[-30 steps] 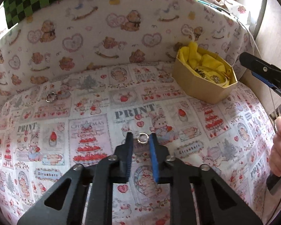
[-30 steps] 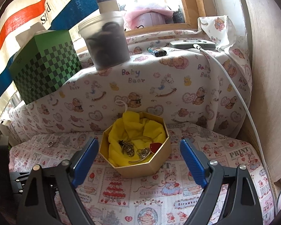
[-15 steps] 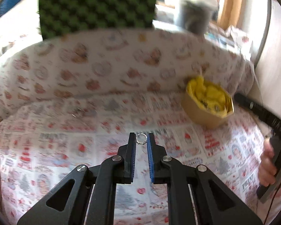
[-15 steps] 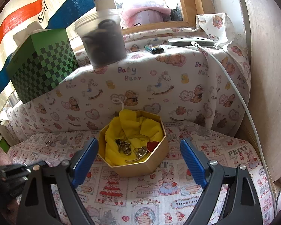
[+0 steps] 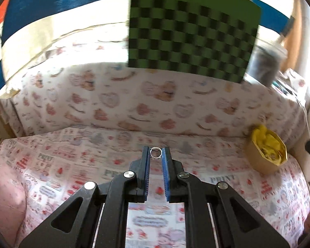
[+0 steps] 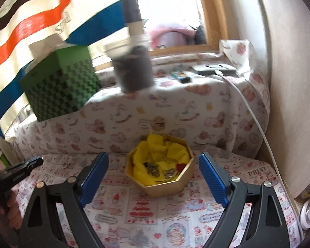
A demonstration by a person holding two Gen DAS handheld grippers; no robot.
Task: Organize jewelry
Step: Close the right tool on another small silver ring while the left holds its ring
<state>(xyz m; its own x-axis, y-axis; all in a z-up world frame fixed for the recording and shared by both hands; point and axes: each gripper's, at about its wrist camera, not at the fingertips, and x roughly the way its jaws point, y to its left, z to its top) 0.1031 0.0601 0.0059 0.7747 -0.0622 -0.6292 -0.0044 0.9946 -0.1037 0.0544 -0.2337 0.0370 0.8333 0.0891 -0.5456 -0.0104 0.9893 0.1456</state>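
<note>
Silver, the small metal ring [image 5: 155, 152] sits pinched at the very tips of the left gripper [image 5: 156, 155], clear of the printed cloth, likely bound for the gold octagonal box [image 6: 171, 183] far right. The right gripper [image 6: 153, 173] gapes wide, framing that box.

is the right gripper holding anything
No, the right gripper is wide open and empty, with the gold box beyond its fingers.
</note>
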